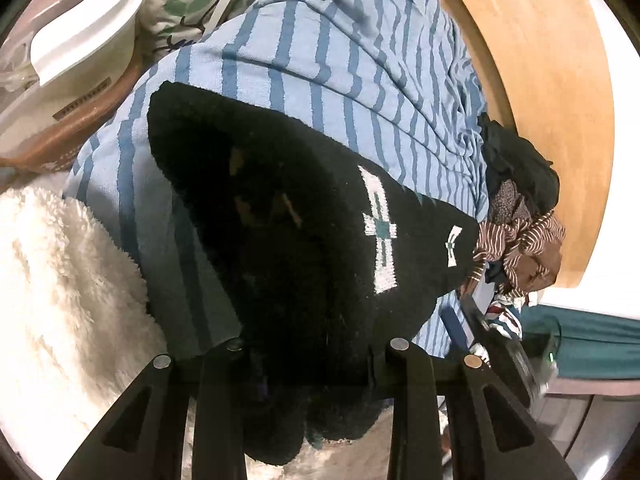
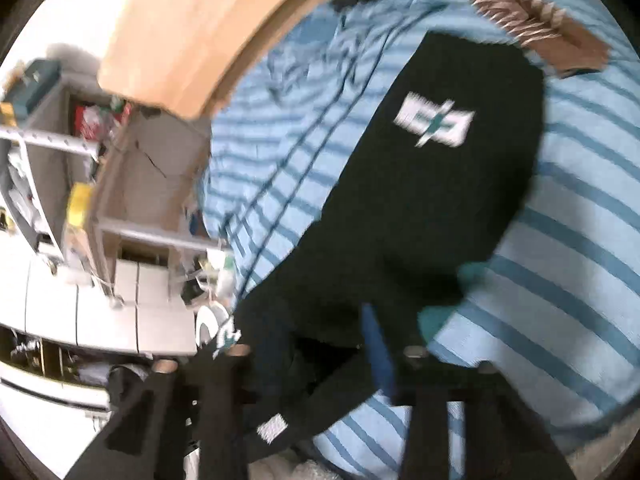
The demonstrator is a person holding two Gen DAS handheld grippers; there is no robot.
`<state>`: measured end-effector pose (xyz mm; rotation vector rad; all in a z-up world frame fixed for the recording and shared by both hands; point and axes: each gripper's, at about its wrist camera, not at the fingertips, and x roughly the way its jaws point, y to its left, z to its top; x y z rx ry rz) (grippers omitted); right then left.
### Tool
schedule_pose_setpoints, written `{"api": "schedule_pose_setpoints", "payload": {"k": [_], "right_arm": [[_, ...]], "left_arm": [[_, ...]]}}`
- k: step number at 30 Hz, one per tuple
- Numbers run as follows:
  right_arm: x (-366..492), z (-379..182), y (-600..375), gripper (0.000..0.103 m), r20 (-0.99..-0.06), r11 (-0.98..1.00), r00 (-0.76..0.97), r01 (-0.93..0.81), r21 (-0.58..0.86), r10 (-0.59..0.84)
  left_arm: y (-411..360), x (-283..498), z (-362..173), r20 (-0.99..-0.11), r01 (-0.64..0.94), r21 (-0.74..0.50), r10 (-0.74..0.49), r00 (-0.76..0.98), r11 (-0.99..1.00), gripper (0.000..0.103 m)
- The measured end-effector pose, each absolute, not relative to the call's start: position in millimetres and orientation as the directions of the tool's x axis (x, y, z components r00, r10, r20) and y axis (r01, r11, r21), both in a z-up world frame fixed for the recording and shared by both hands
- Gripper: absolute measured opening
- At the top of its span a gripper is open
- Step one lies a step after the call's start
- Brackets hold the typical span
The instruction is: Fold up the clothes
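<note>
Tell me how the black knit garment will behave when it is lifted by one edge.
The black knit garment will probably go floppy: it already drapes from the left tongs over the striped blue sheet. Its fuzzy surface suggests it will grip rather than slip. It looks thick, so likely weighty enough to sag.

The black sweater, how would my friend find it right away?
Look for the big blue-striped blanket beside the wooden board. The black sweater lies on it, near a brown striped heap. Only it is black with a white-and-green cross patch.
</note>
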<state>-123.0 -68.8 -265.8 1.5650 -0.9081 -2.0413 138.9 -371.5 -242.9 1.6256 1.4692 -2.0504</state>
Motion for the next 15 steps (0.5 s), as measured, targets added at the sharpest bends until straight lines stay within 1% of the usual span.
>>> {"api": "schedule_pose_setpoints", "payload": {"k": [1,5,9,10,12,13,14,15], "right_arm": [[-124,-270,-75,0.031,-0.695,-0.713,-0.268,-0.04,0.7,-0.668],[-101,-282,-91,0.031,-0.737,-0.759,-0.202,0.059,0.648,-0.645],[-92,-311,-94,0.031,-0.761,-0.771,-0.137,0.037,0.636,-0.634],[-92,-321,-93,0.028,-0.76,-0.768,-0.121,0.026,0.64,-0.638],[-93,-331,-86,0.027,-0.736,-0.741,-0.111,0.006,0.671,-0.667],[-94,-333,-80,0.029,-0.711,-0.715,-0.109,-0.008,0.699,-0.694],[-95,-333,-72,0.034,-0.691,-0.693,-0.112,-0.028,0.721,-0.714],[-95,-331,-63,0.044,-0.678,-0.677,-0.121,-0.054,0.734,-0.725]], "left_arm": [[-370,138,-241,-0.809,0.625,-0.585,0.427,-0.405,-0.517,0.033],[-362,133,-233,-0.831,0.627,-0.554,0.406,-0.379,-0.547,0.033],[-350,125,-222,-0.833,0.624,-0.55,0.412,-0.368,-0.555,0.033],[-346,121,-218,-0.836,0.619,-0.547,0.408,-0.367,-0.564,0.033],[-337,114,-210,-0.841,0.609,-0.54,0.401,-0.363,-0.581,0.033],[-333,111,-206,-0.844,0.605,-0.536,0.397,-0.362,-0.589,0.033],[-329,107,-202,-0.845,0.6,-0.534,0.393,-0.361,-0.596,0.033],[-325,102,-196,-0.842,0.593,-0.539,0.394,-0.368,-0.598,0.033]]}}
